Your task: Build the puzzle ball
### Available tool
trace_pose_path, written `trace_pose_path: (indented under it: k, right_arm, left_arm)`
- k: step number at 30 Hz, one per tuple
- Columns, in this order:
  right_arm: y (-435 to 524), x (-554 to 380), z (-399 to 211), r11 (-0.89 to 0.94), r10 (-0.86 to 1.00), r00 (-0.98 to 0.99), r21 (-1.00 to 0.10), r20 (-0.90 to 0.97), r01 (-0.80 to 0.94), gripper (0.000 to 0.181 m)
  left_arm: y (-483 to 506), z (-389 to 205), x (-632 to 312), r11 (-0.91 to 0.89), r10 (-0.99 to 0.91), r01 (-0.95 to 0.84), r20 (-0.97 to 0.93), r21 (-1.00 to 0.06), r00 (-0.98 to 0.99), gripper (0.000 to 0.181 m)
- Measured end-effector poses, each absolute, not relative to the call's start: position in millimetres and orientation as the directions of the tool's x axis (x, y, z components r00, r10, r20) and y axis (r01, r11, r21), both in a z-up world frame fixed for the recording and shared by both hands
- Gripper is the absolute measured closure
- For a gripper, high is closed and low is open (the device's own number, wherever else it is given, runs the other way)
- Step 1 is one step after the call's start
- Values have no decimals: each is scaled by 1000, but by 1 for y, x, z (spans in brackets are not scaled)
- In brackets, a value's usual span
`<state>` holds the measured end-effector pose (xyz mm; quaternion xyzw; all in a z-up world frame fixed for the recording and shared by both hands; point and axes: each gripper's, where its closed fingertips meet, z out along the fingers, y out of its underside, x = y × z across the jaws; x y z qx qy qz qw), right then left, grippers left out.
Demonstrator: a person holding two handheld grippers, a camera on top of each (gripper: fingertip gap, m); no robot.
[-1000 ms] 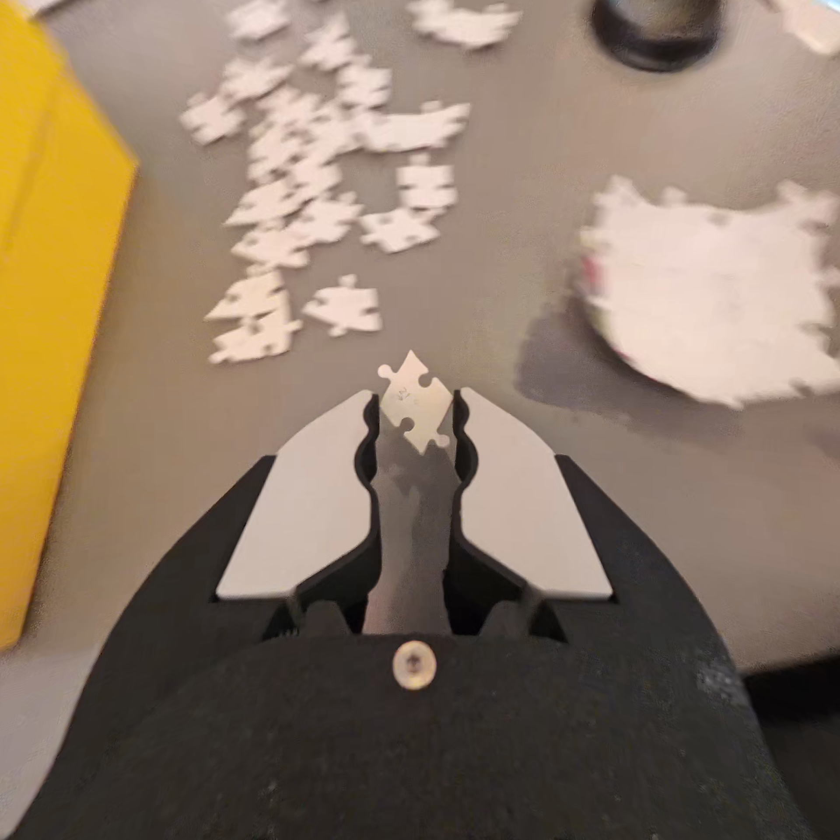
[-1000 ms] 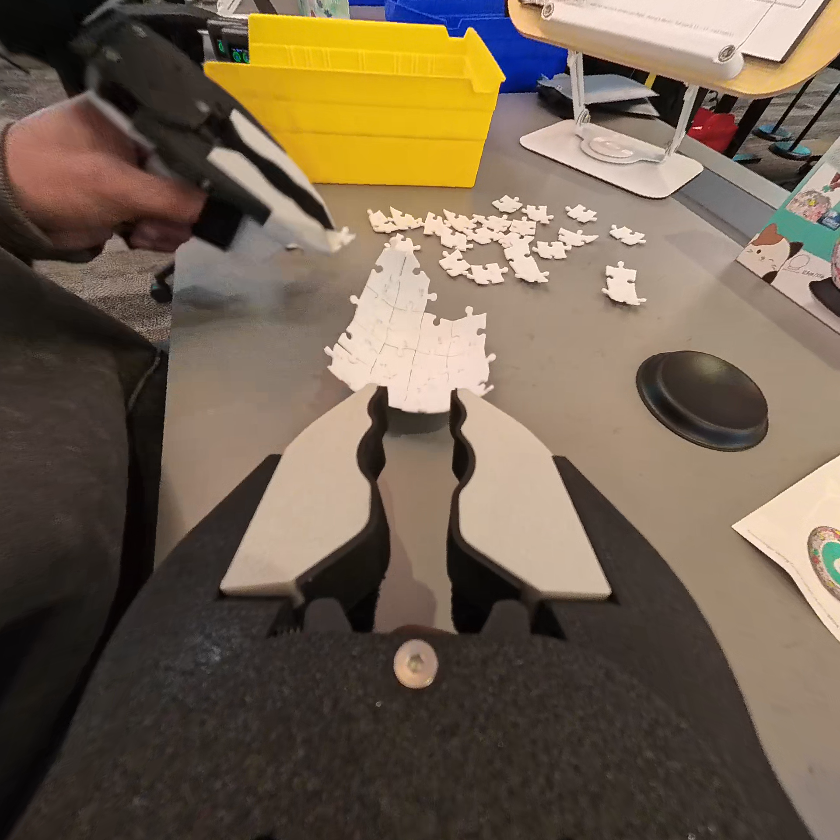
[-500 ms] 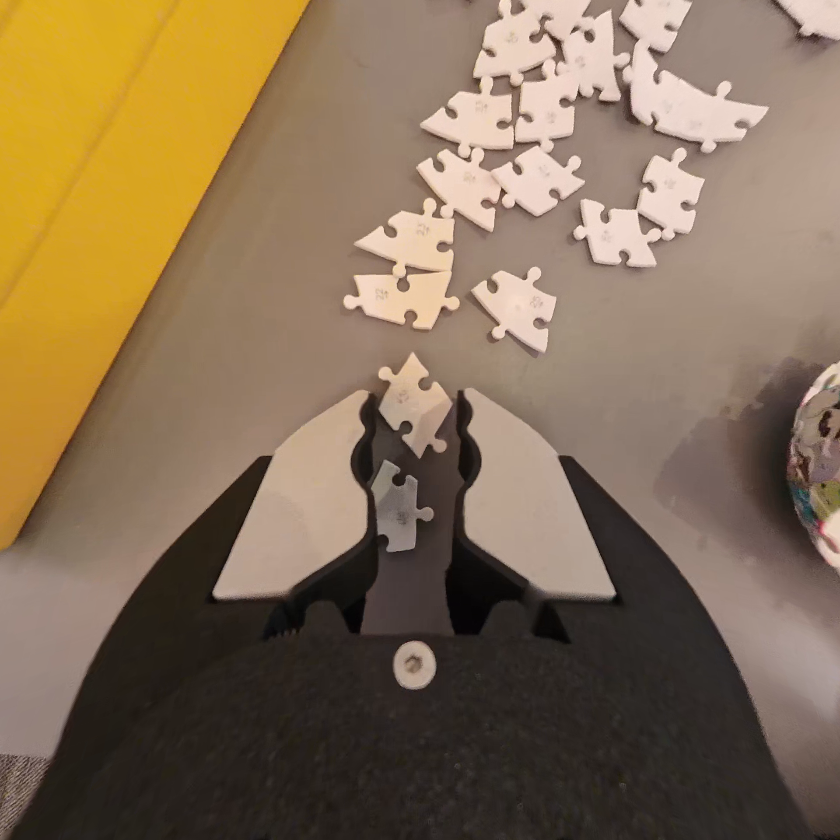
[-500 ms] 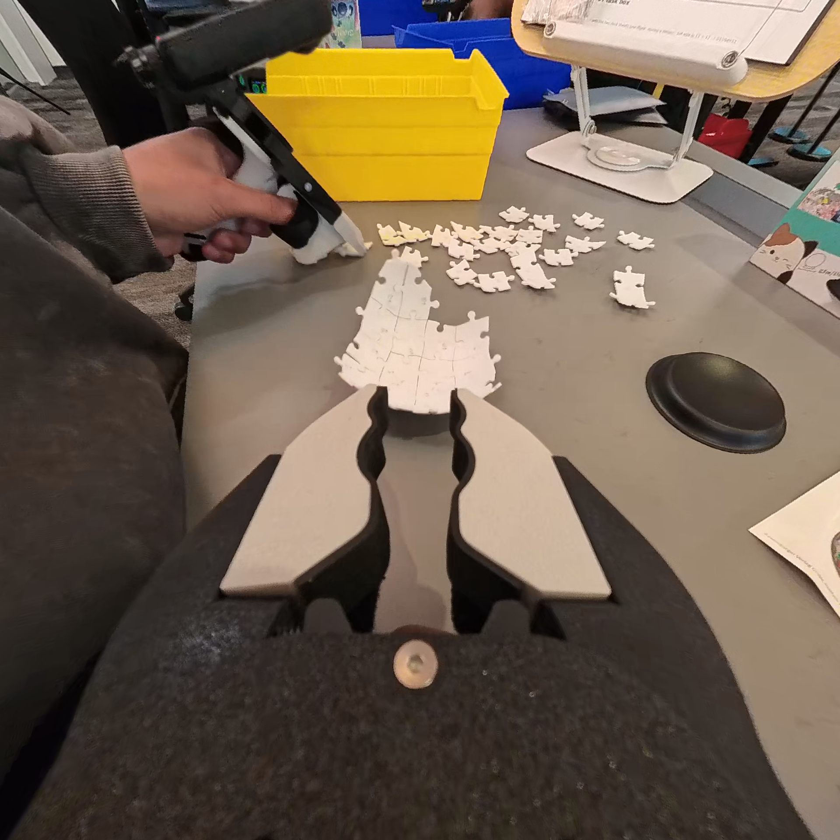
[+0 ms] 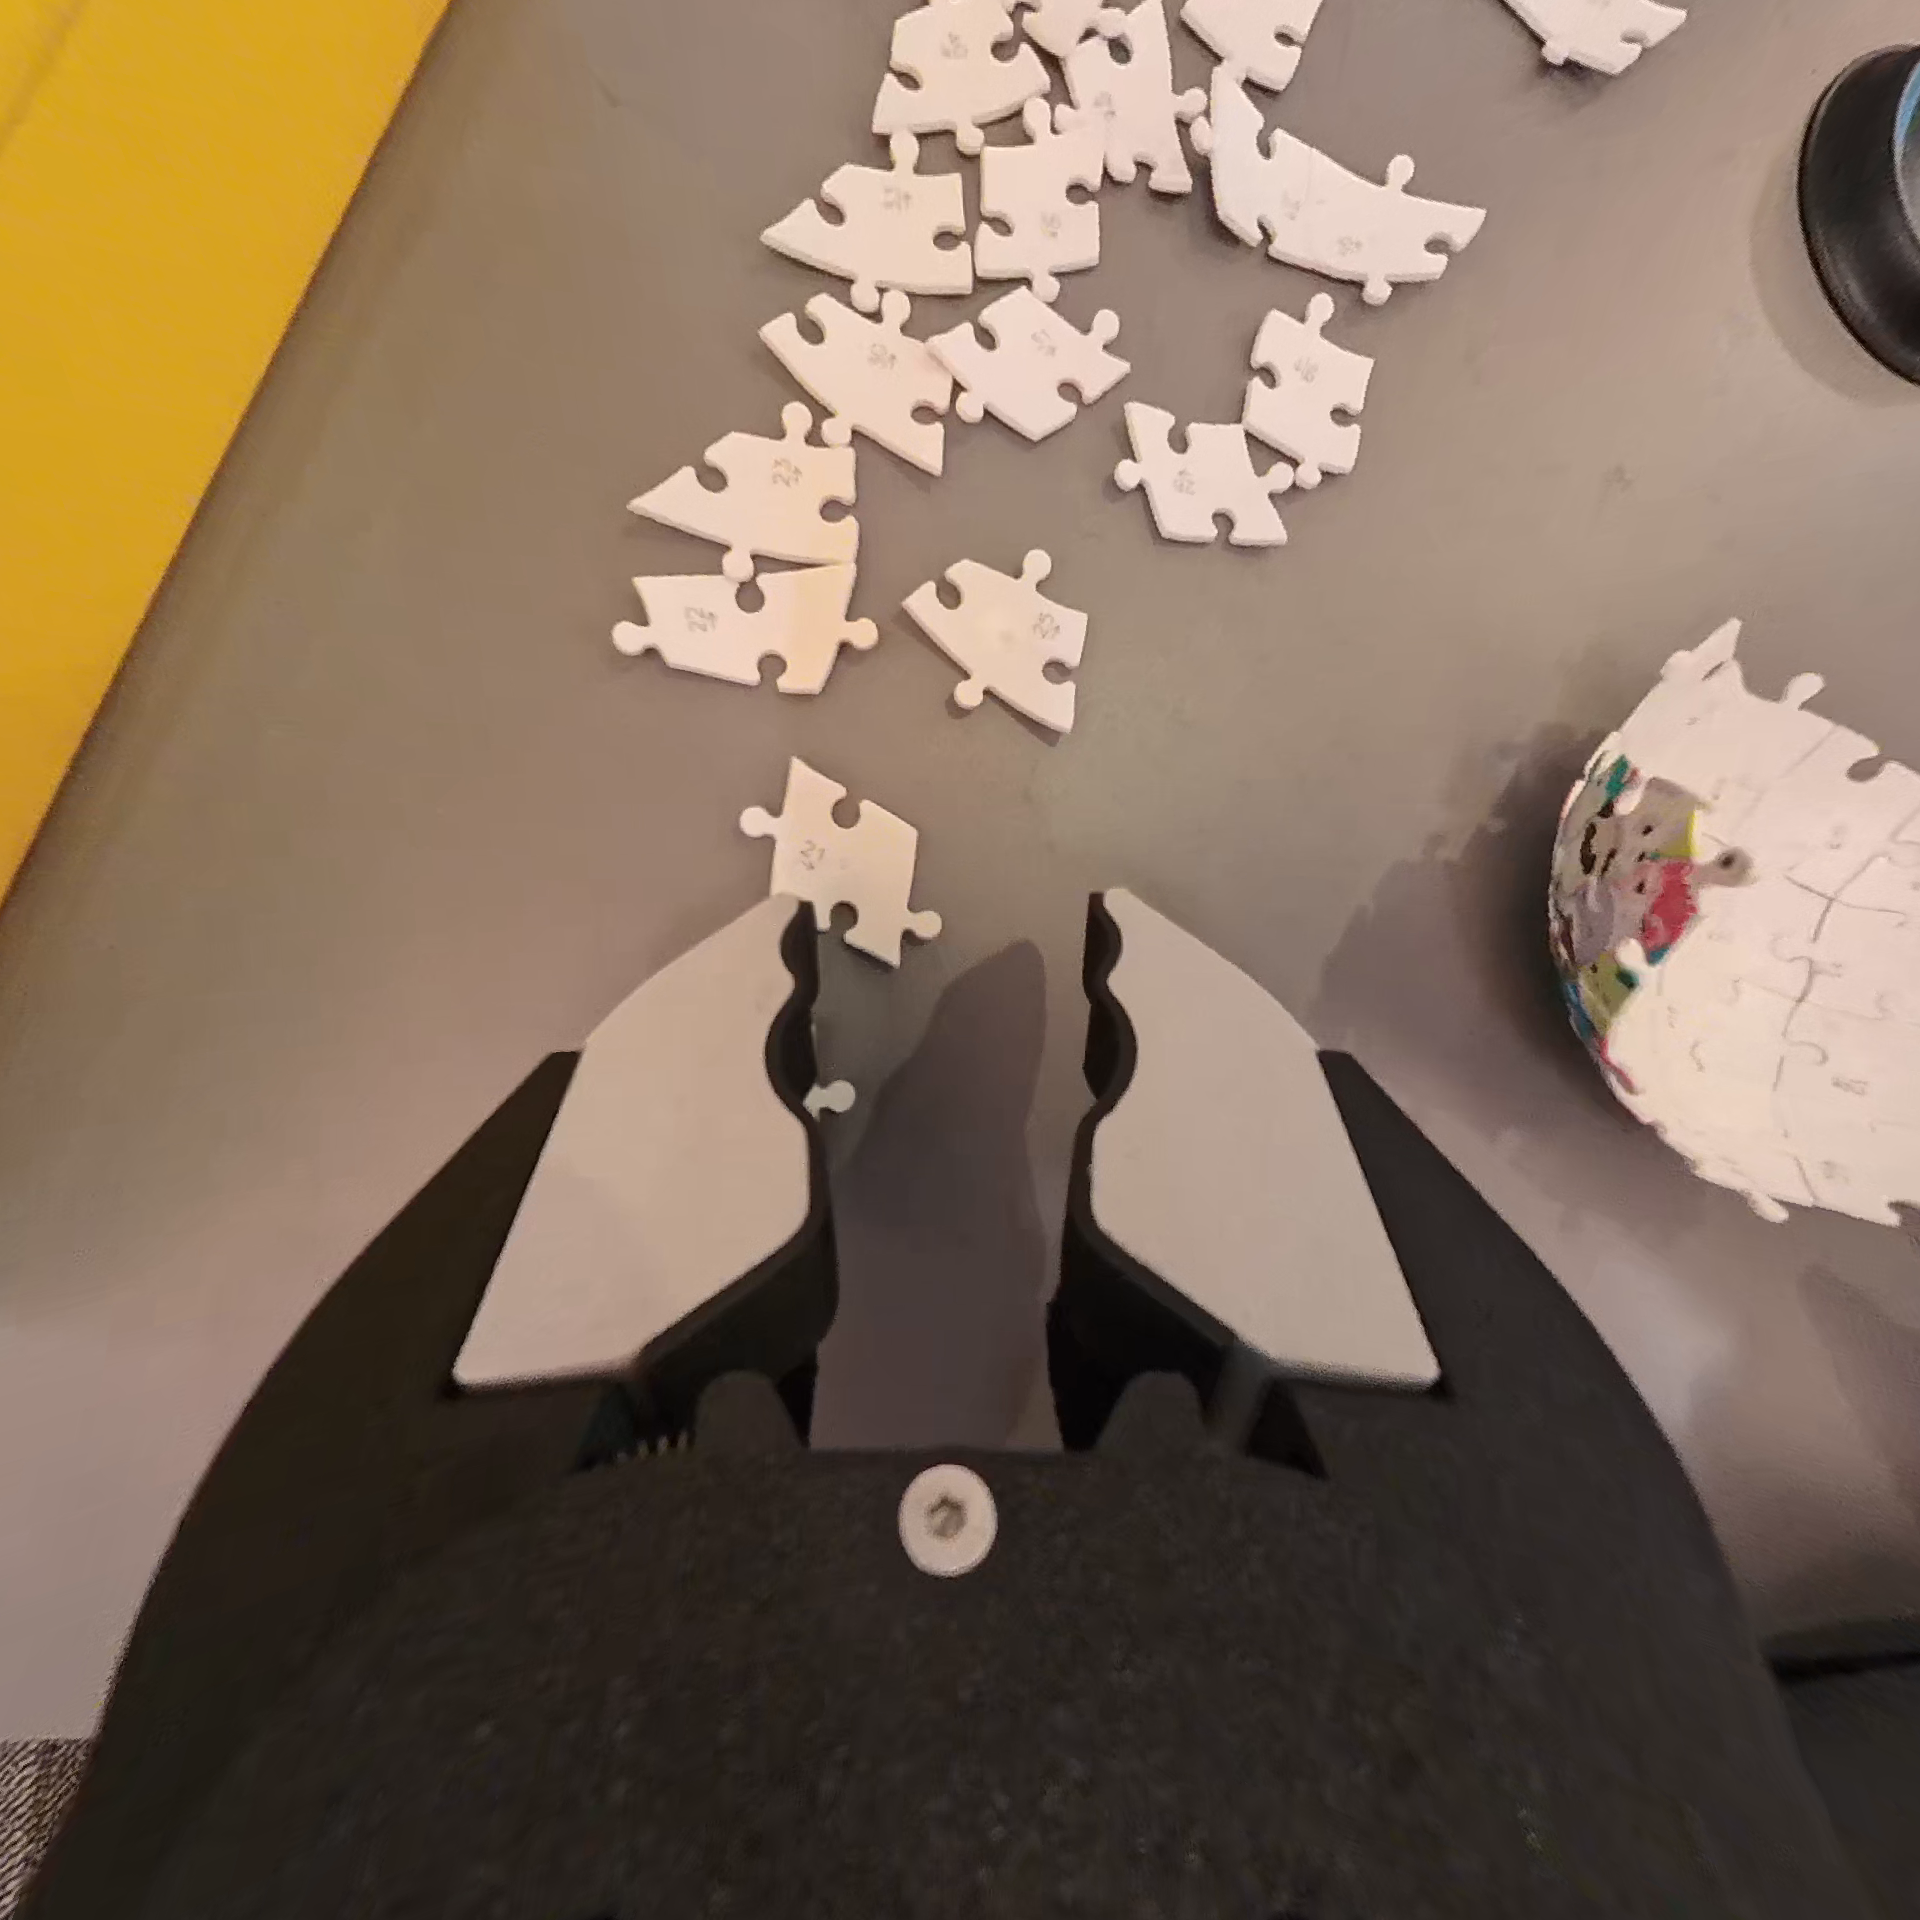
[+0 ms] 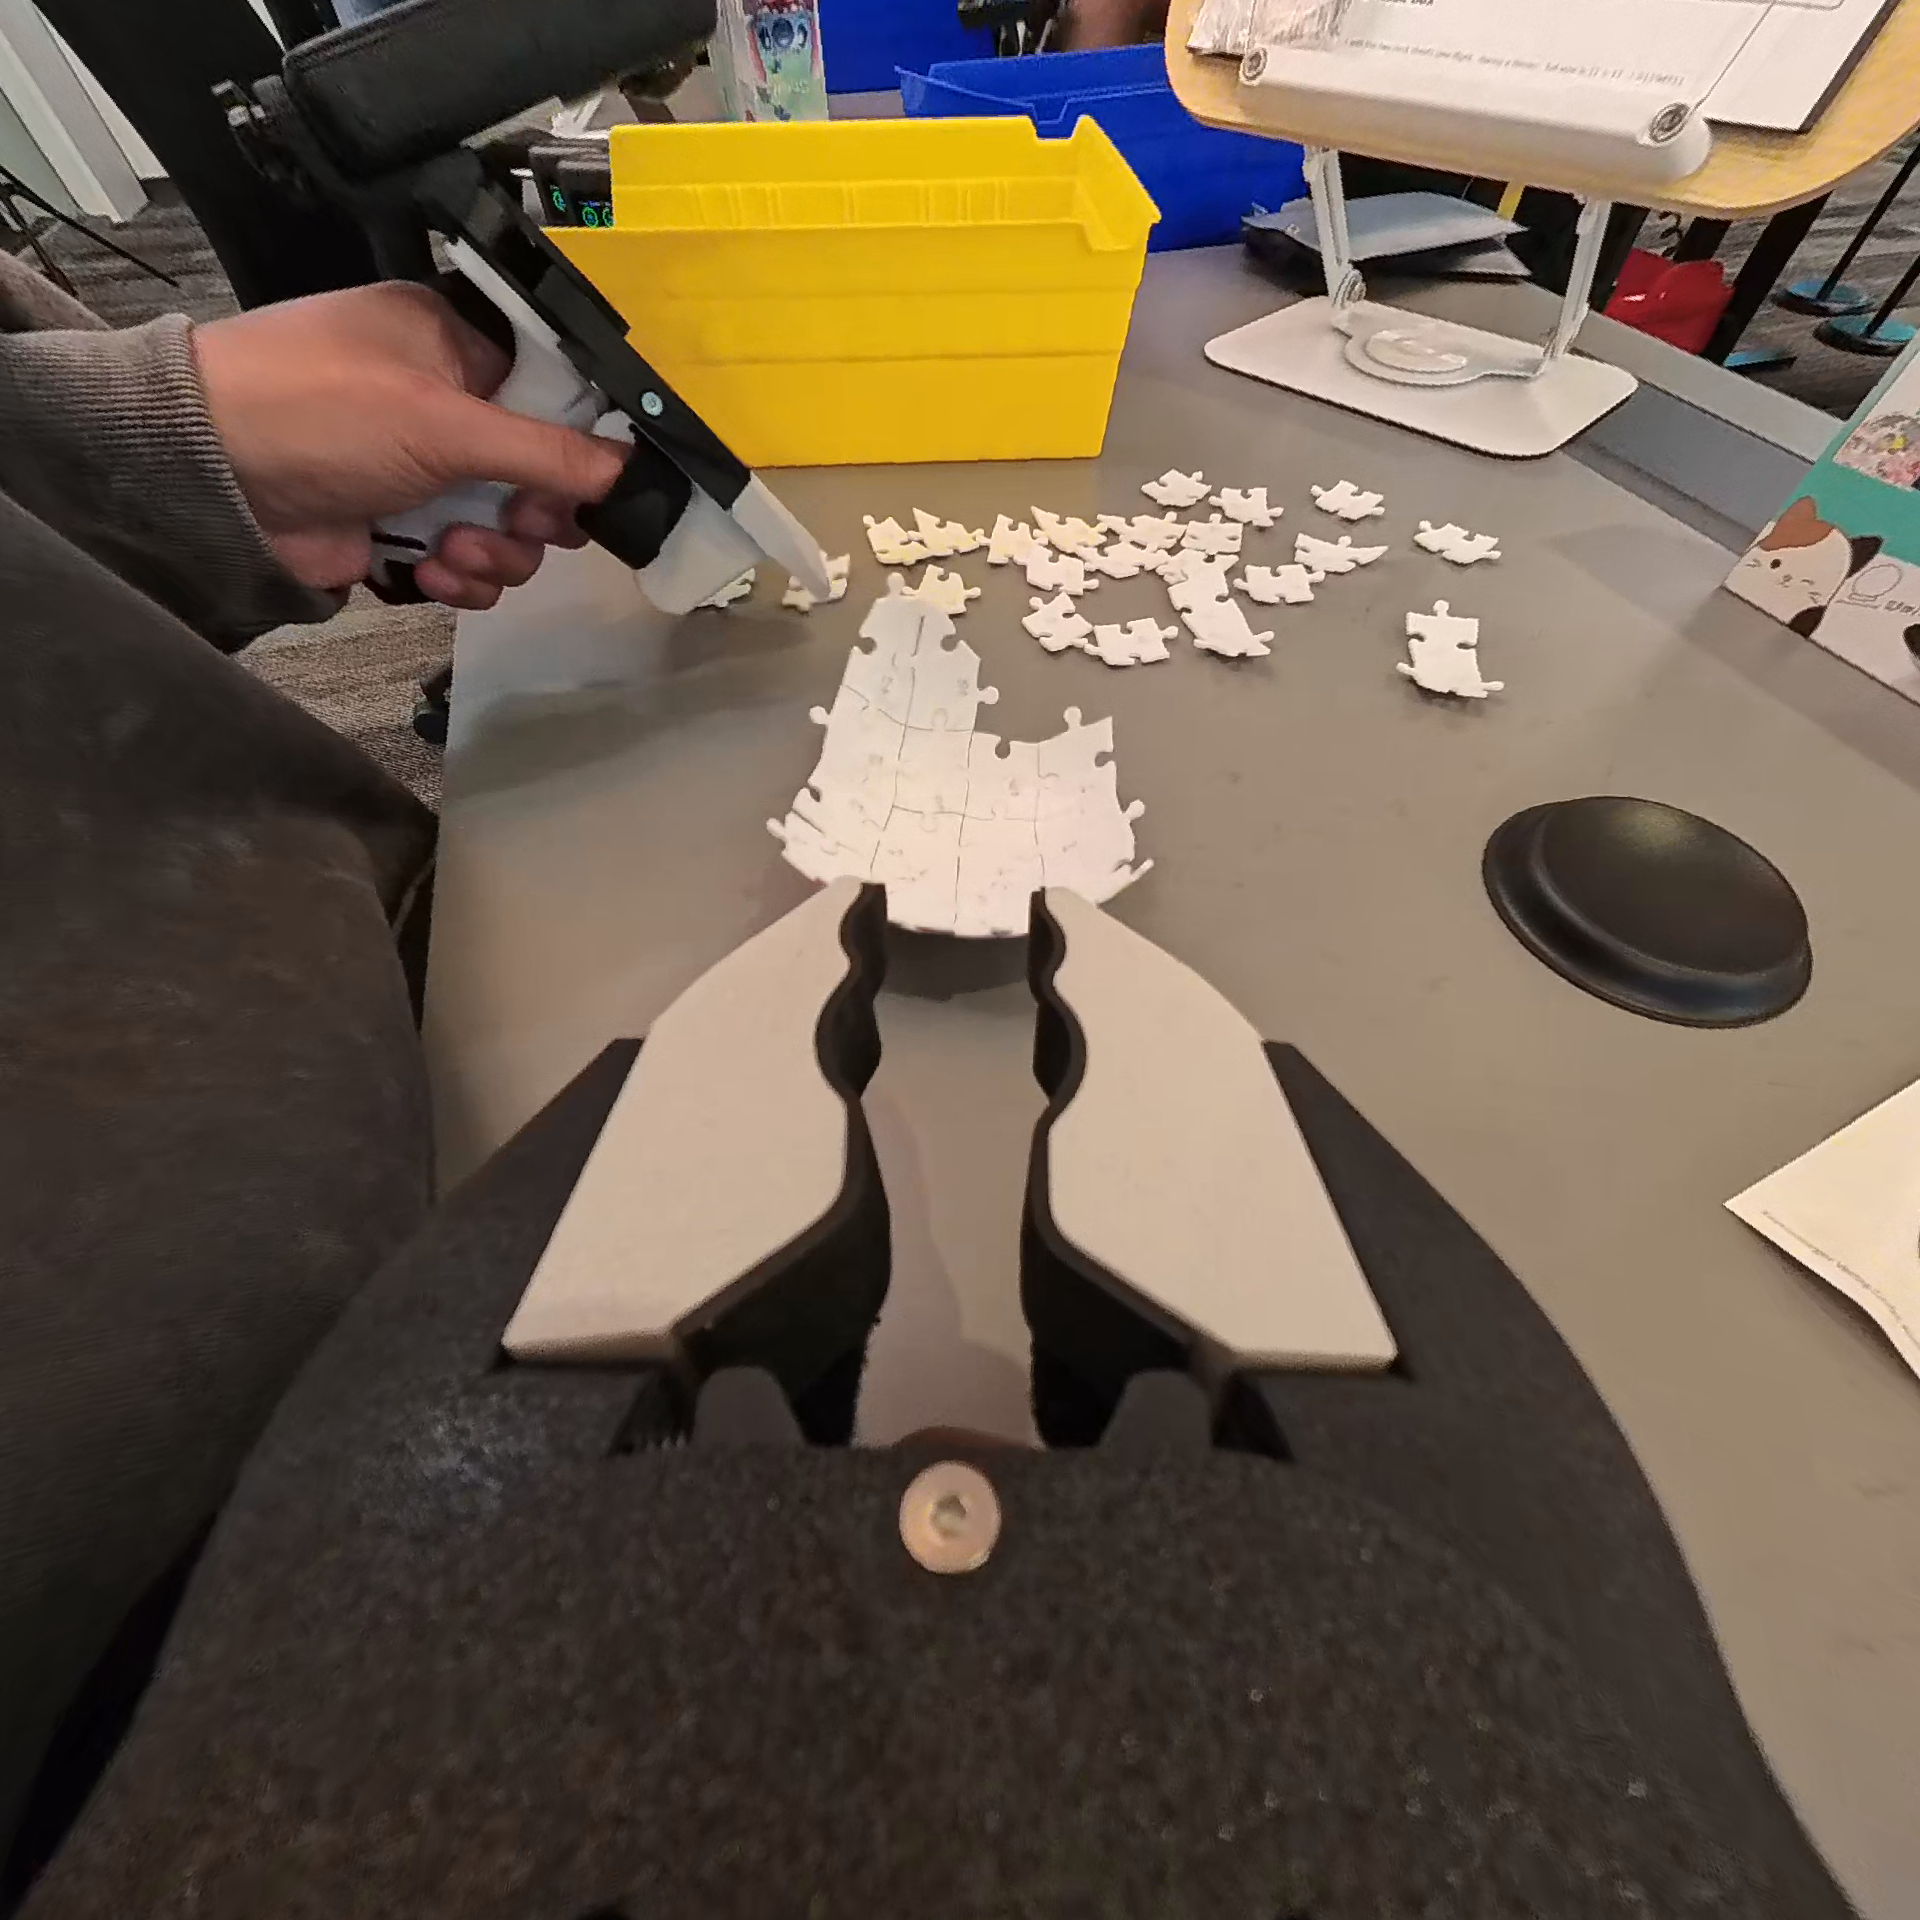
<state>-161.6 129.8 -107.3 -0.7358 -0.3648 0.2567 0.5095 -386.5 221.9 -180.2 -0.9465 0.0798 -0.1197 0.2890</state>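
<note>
Left gripper [image 5: 945, 914] (jaws parted) above a flat white puzzle piece [image 5: 844, 862].

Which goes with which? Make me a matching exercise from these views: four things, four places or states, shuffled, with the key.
1. yellow plastic bin
2. black round domed disc
3. curved white shell of joined puzzle pieces
4. left tongs

A. open above the grey table
B. at the tips of the right tongs
C. behind the loose white puzzle pieces
D. alone, right of the shell

Pairs: 1-C, 2-D, 3-B, 4-A.
</note>
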Motion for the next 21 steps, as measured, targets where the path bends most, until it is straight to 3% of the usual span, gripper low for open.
trace_pose_path:
  k: [21]
  right_arm:
    - [131, -163, -113, -225, 799, 601, -929, -2, 295, 156]
  left_arm:
    - [218, -182, -367, -807, -304, -147, 189, -572, 934, 134]
